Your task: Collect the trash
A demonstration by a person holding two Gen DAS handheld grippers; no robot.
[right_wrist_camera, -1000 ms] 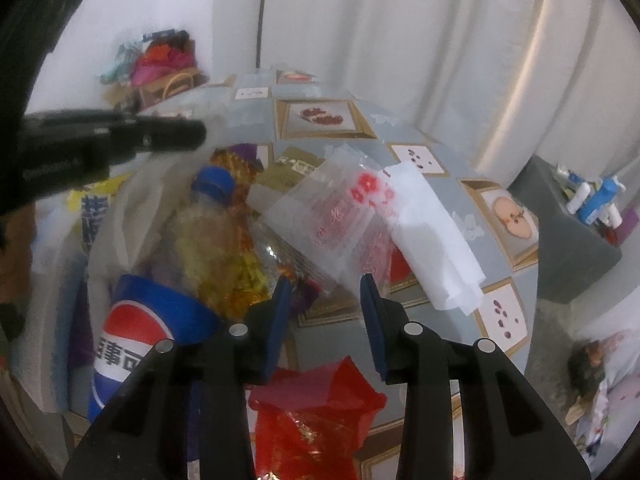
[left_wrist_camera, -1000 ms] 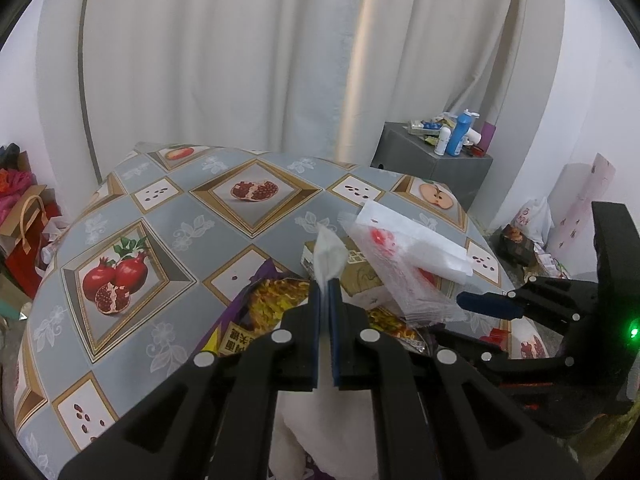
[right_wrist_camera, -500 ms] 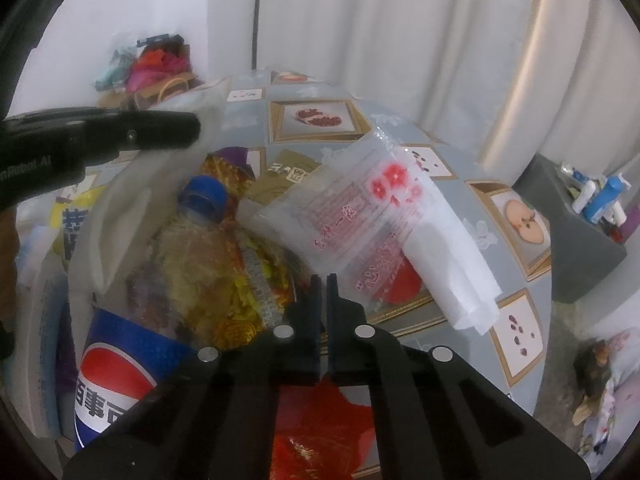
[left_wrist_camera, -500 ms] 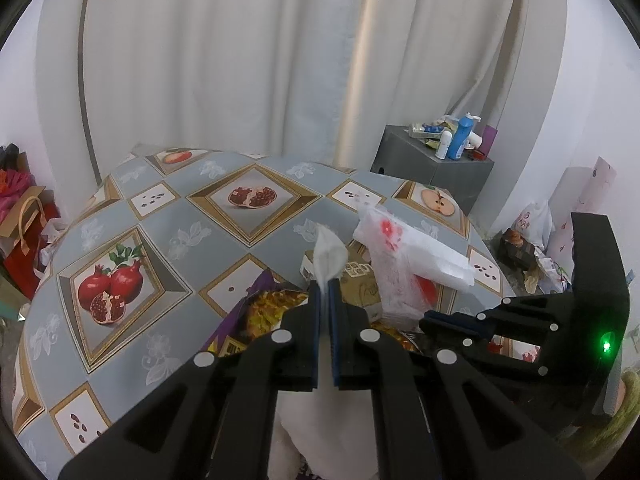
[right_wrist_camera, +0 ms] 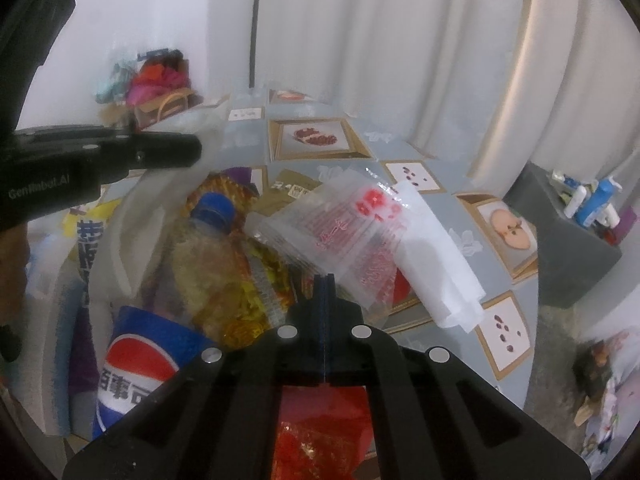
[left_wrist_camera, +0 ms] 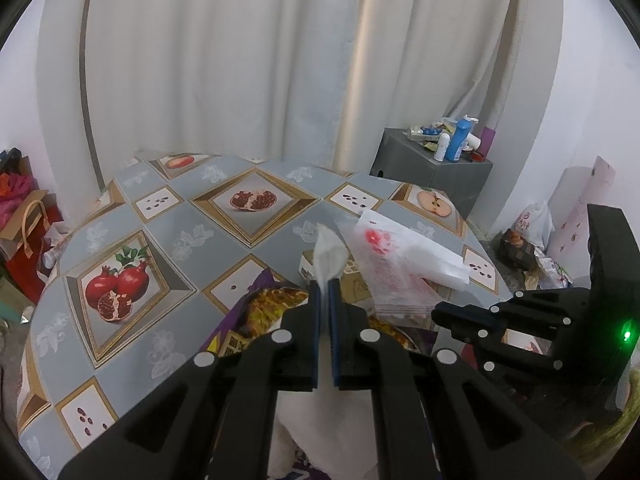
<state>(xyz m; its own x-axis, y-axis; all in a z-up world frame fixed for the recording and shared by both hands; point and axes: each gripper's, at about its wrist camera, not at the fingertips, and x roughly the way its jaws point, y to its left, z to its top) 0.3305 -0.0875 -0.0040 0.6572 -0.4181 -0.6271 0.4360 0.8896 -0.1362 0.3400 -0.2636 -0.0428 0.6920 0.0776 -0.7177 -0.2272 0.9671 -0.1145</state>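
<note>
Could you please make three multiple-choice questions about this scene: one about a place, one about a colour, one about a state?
1. Where is the grey cabinet?
A. Beyond the table, by the curtain
B. On the table
C. Under the table

2. What colour is the bottle cap?
A. Red
B. Blue
C. White

3. How is the right gripper?
A. Wide open, empty
B. Shut on the clear bag
C. Shut on the bottle cap

Answers:
1. A: the left wrist view shows it on the floor past the table's far edge, in front of the curtain.
2. B: the cap on the bottle in the white bag is blue.
3. B: its fingers meet on the lower edge of the clear bag with red print.
</note>
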